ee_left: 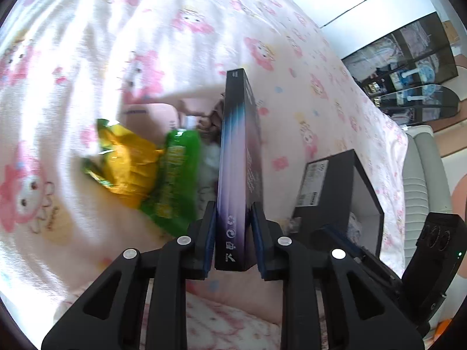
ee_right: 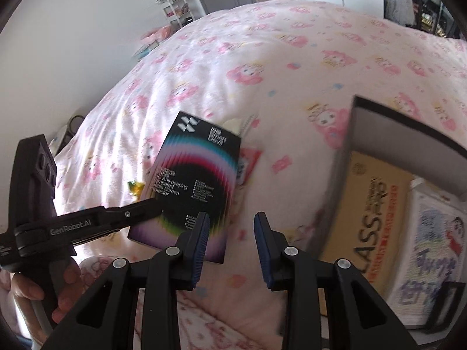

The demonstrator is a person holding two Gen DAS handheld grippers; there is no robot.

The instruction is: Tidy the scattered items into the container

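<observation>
black-and-purple box [ee_left: 238, 175] clamped edge-on between left gripper [ee_left: 233, 233] pads above pink bedsheet [ee_left: 73, 58], green packet [ee_left: 175, 175] and yellow packet [ee_left: 128, 163] at nine o'clock, open black container [ee_right: 379, 157] at three o'clock, right gripper [ee_right: 232, 245] parted, empty.

"Anti-peeping Tempered Glass Screen Protector" – black box [ee_right: 195, 180], "GenRobot.AI" – left claw [ee_right: 146, 207], "LASS" – tan box [ee_right: 376, 218]

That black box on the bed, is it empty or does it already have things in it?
Not empty. In the right wrist view the black box is open, with a tan carton and a cartoon-printed packet inside.
</observation>
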